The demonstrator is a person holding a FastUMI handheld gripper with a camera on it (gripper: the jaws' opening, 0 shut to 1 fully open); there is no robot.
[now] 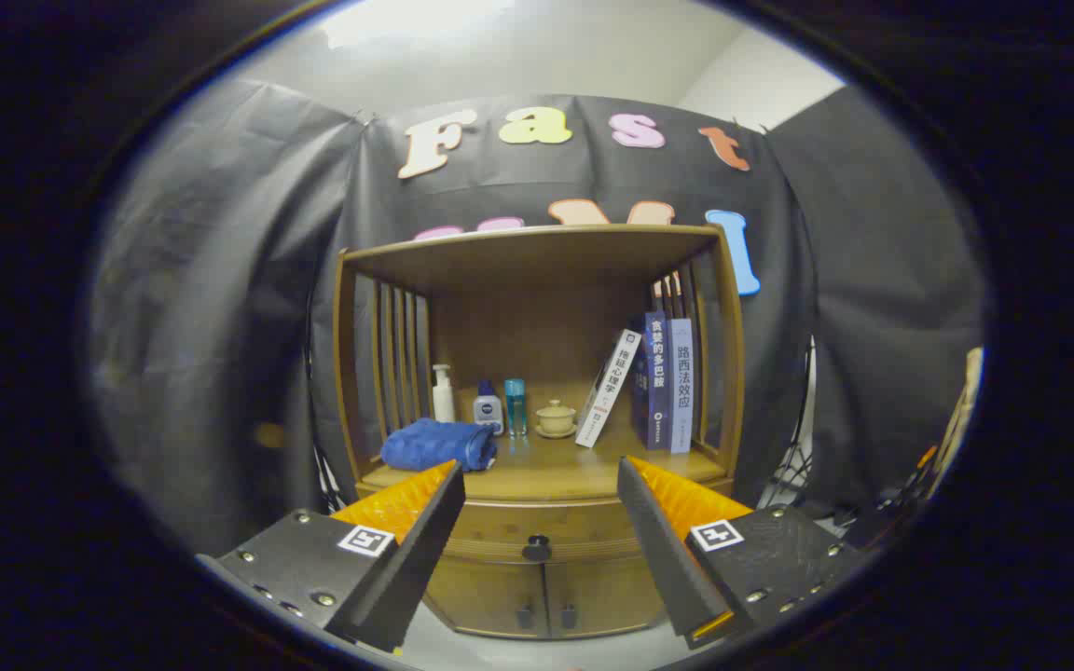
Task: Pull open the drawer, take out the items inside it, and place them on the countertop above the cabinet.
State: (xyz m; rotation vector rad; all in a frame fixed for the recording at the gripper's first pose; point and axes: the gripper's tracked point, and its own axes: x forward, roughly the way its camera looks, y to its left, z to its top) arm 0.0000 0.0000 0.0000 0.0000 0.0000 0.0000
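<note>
Wooden cabinet (537,419) stands ahead of the tool (542,485), whose fingers are spread wide and hold nothing. Its drawer (537,531) is shut, the dark knob (536,548) at six o'clock from the gap between the fingertips. On the counter (546,471) above lie a blue towel (437,445) at nine o'clock, bottles (488,405) and a lidded cup (556,417) behind, books (658,382) at three o'clock.

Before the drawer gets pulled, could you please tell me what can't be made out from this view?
- Drawer contents: hidden behind its closed front; only the knob shows.
- Inside the lower doors: shut.
- Drawer ends: covered by the open gripper's fingers.
- Bottles and books: too small to identify.
</note>
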